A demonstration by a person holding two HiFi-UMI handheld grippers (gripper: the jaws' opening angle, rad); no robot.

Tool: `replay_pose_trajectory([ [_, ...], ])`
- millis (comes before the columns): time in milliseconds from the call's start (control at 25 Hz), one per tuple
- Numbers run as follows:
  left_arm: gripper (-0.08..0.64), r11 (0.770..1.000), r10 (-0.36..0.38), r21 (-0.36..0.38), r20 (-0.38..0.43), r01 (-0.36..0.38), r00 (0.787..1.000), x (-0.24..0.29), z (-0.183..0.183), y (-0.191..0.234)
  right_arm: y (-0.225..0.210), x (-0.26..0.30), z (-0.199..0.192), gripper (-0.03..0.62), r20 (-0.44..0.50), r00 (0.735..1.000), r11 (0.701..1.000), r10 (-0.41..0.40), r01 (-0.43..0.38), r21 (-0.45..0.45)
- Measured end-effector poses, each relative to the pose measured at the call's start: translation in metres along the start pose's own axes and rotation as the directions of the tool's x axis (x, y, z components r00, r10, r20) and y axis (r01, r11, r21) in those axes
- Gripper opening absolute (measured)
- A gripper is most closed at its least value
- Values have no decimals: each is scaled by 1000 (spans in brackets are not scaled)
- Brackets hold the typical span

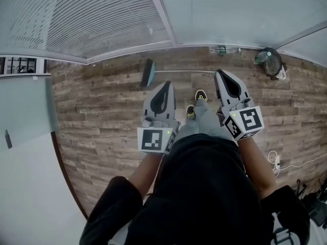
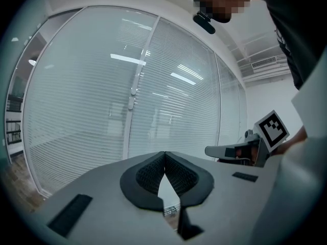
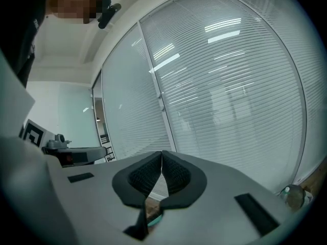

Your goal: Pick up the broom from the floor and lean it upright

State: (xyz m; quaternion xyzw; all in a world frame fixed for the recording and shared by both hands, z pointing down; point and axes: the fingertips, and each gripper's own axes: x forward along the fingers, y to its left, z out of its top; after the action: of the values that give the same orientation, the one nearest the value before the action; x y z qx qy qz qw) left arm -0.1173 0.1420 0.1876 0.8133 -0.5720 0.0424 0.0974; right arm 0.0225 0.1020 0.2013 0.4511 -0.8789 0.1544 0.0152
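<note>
A broom (image 1: 168, 73) lies flat on the wooden floor by the glass wall, its teal head (image 1: 148, 73) to the left and its pale handle running right behind my right gripper. My left gripper (image 1: 165, 84) is shut and empty, held above the floor short of the broom head. My right gripper (image 1: 219, 73) is shut and empty too, its tip over the handle's right part in the head view. In the left gripper view the left gripper (image 2: 164, 154) faces the blinds; the right gripper (image 3: 162, 152) does likewise, with a sliver of teal below its jaws.
A glass wall with blinds (image 1: 102, 19) runs along the far floor edge. A plastic bottle (image 1: 223, 50) lies by it, and a dark round bin (image 1: 271, 61) stands at the right. A white cable and plug (image 1: 276, 160) lie at the right. The person's shoes (image 1: 200, 95) stand between the grippers.
</note>
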Motion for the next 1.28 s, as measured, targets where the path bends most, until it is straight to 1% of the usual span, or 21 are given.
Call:
replay_pose_trajectory([
  [120,23,1000,2,1,-7,-2,1000,19,5,3,-14,10,1,18,-8,1000,1000,-7,7,16],
  [240,23,1000,1,12,-4,-1,1000,44,14,3,-37,24,5,18,-10,1000,999,-17,18,34],
  [400,23,1000,12,17,-29,-11,1000,76,20,5,-68,42,16,18,1,1000,999,-20,20,46],
  [560,23,998,12,65,-30,-10,999,103,29,3,-90,60,27,18,25,1000,998,-16,14,61],
  [600,23,998,17,68,-30,-15,999,109,30,4,-95,65,29,18,29,1000,998,-10,8,60],
  [760,23,997,51,66,-29,-49,998,127,34,11,-106,84,27,18,20,1000,997,22,-24,69],
  [920,23,996,75,56,-47,-72,996,139,30,20,-113,97,21,18,-4,999,996,37,-37,85],
  [1080,23,996,77,48,-64,-74,995,148,26,26,-117,109,18,18,-19,999,995,41,-40,93],
  [1280,23,997,57,47,-69,-54,996,164,26,34,-121,122,18,18,-29,999,995,38,-35,91],
])
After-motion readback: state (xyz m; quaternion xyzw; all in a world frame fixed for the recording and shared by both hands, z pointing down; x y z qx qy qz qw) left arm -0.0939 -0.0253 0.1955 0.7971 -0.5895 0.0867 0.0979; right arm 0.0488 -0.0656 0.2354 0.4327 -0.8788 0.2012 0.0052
